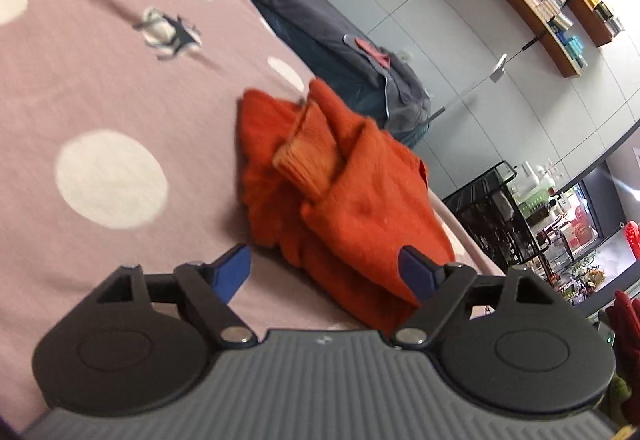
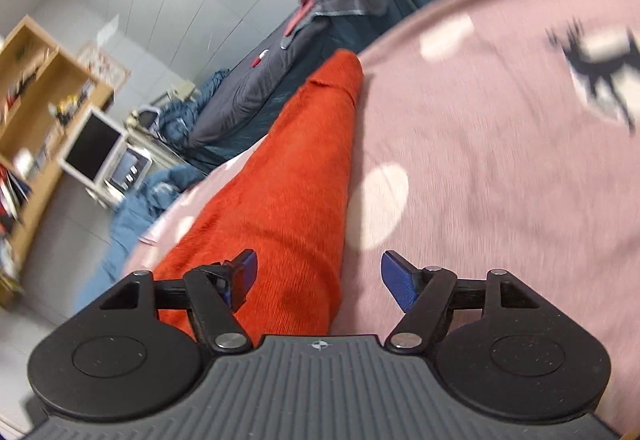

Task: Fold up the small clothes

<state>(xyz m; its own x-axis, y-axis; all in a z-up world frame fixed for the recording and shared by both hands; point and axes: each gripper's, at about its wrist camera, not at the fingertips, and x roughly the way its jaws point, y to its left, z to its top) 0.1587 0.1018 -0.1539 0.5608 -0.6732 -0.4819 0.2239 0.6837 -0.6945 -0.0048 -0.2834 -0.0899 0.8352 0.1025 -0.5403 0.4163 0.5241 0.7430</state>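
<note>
An orange knitted sweater [image 1: 344, 196] lies bunched and partly folded on a pink blanket [image 1: 120, 88] with white dots, near the blanket's edge. A ribbed cuff sticks up on top of it. My left gripper [image 1: 324, 272] is open just above the sweater's near end, holding nothing. In the right wrist view the same sweater [image 2: 288, 180] stretches away as a long smooth strip. My right gripper [image 2: 318, 276] is open over the sweater's near edge and holds nothing.
A grey and blue pile of bedding [image 1: 340, 36] lies beyond the blanket's edge; it also shows in the right wrist view [image 2: 280, 80]. Wall shelves [image 1: 552, 0], a black wire rack [image 1: 488, 208], and a wooden shelf with a monitor [image 2: 92, 148] stand around.
</note>
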